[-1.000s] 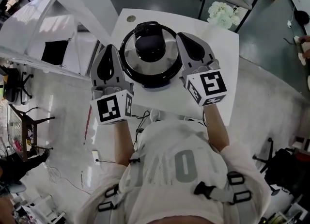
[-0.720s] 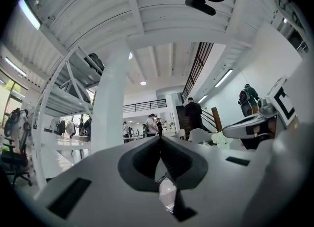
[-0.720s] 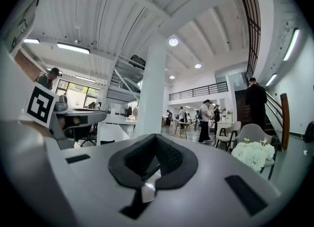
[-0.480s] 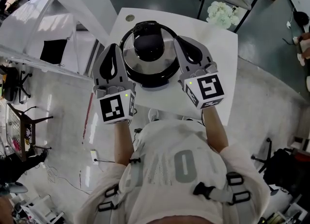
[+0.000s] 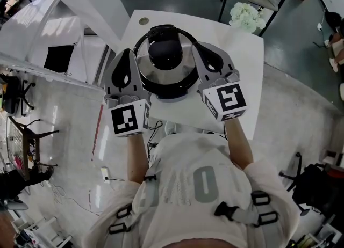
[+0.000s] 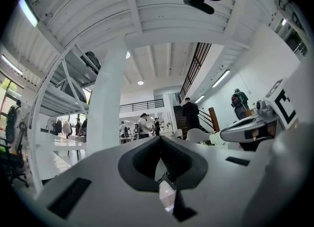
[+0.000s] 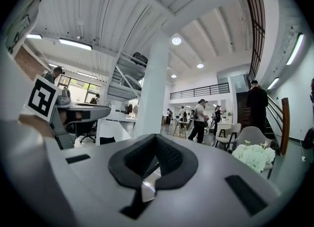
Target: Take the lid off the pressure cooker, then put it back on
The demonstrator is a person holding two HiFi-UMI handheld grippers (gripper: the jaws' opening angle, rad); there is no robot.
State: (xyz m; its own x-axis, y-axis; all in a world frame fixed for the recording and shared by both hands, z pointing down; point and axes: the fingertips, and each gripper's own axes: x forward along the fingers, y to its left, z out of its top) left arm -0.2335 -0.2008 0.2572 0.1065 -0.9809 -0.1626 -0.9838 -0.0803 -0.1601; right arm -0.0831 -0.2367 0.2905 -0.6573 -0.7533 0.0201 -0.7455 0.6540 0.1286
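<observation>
Head view is showing left gripper (image 5: 127, 53) and right gripper (image 5: 199, 45) flanking the cooker (image 5: 164, 76), both closed tight, gripping nothing.

The pressure cooker (image 5: 170, 92) stands on the counter (image 5: 242, 64), nearer its left edge than its right, with the lid (image 5: 173, 71) on top of it. The left hand-held gripper (image 5: 124, 53) lies close along the cooker's left side, over the counter's left edge. The right hand-held gripper (image 5: 201, 45) lies close along the cooker's right side, above the counter, so the cooker is between the two. A small round fitting (image 5: 144, 20) sits by the far left corner. A bunch of flowers (image 5: 244, 15) stands beyond the far right corner.
</observation>
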